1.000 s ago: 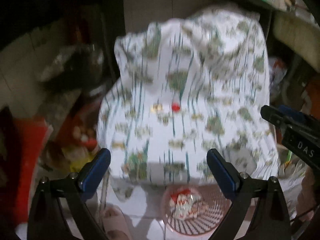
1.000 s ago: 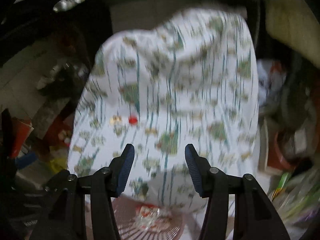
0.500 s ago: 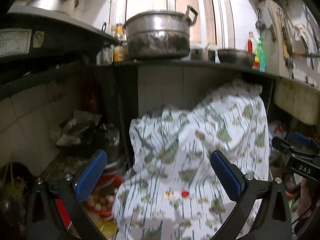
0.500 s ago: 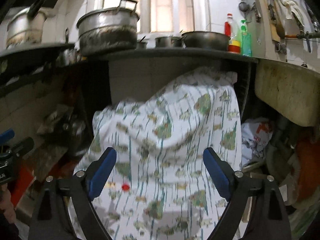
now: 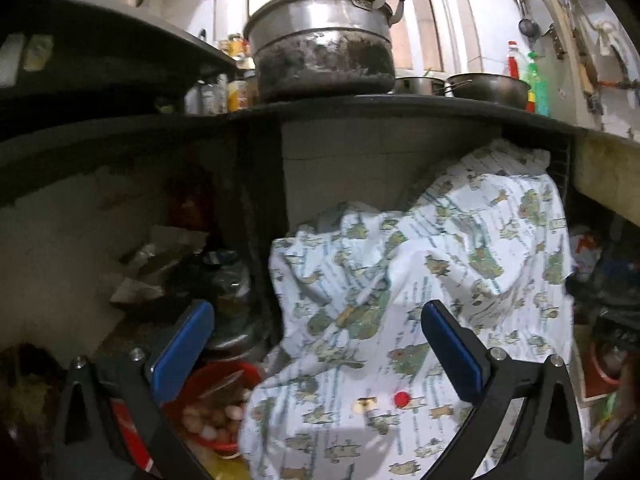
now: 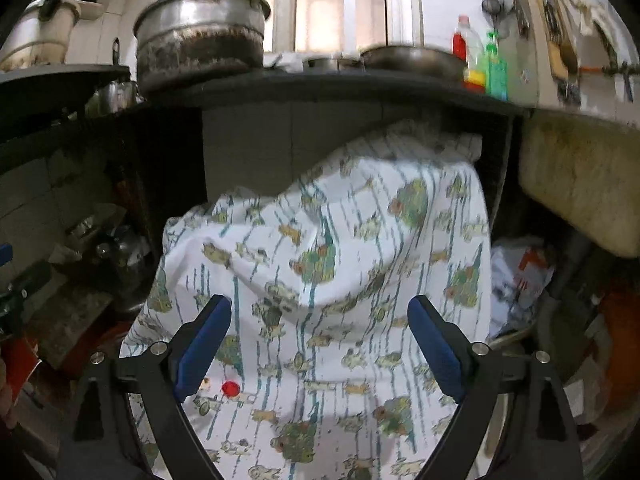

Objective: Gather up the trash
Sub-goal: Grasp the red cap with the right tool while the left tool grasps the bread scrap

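Observation:
A white cloth with a green and teal print [image 5: 420,300] drapes over a bulky shape under the dark kitchen counter; it also fills the middle of the right wrist view [image 6: 340,280]. A small red spot [image 5: 401,399] sits on the cloth low down, seen too in the right wrist view [image 6: 230,388]. My left gripper [image 5: 316,344] is open and empty, held in front of the cloth. My right gripper [image 6: 320,340] is open and empty, also in front of the cloth. No loose trash shows between either pair of fingers.
A big sooty pot [image 5: 320,44] and pans stand on the dark counter [image 5: 360,108]. A red bowl of small round items [image 5: 212,412] sits low left by dark bags. A white plastic bag [image 6: 516,276] and a stone sink [image 6: 580,184] are at right.
Both grippers have risen and pulled back from the floor, so the counter and pots came into view. The right gripper's fingers opened wider. The round mat with a wrapper dropped out of sight.

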{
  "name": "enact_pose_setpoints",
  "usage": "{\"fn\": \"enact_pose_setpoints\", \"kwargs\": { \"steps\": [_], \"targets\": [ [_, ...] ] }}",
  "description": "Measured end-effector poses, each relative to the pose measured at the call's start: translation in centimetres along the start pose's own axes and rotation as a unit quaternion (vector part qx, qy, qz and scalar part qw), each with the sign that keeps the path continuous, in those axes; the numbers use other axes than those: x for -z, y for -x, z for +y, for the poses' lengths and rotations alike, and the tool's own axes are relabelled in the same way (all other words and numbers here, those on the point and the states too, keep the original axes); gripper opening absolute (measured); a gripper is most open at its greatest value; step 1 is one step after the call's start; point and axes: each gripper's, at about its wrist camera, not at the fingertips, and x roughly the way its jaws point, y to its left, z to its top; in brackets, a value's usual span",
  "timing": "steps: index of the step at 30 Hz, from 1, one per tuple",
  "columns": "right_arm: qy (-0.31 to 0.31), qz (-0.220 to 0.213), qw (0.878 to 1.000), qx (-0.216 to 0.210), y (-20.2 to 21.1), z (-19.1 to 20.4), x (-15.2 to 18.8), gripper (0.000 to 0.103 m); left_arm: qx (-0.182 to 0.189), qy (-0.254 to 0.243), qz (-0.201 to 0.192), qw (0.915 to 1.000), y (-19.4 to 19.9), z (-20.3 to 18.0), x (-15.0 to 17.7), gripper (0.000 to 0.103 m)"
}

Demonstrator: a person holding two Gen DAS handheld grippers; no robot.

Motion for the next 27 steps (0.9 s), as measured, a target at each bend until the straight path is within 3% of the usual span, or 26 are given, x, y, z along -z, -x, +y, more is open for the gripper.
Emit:
{"fn": "enact_pose_setpoints", "kwargs": {
  "steps": [2,5,8,15,24,27],
  "targets": [
    [0.002,0.024,1.0,0.004,-1.6,-0.1,0.5,0.09,0.013,0.007,0.015,0.9998,-0.9,0.2,0.2,0.103],
    [-0.004,0.049,0.999,0.021,-3.4,-0.4,1.1,0.078,0.016,0.012,0.061,0.9979,-3.3,0.5,1.5,0.103],
    [-0.035,0.089,0.995,0.01,-5.8,-1.2,1.7,0.069,0.012,0.011,0.12,0.9926,-6.6,1.0,3.1,0.103],
    [-0.022,0.162,0.986,-0.018,-10.1,0.3,3.0,0.068,0.012,0.019,0.164,0.9862,-10.7,1.5,4.0,0.103],
    [-0.035,0.295,0.95,-0.1,-17.8,5.5,6.8,0.065,0.01,0.059,0.246,0.9675,-15.3,2.6,5.6,0.103],
    [-0.038,0.322,0.941,-0.099,-20.2,7.7,8.5,0.062,0.004,0.084,0.27,0.9591,-16.6,3.6,6.2,0.103]
  ]
}}
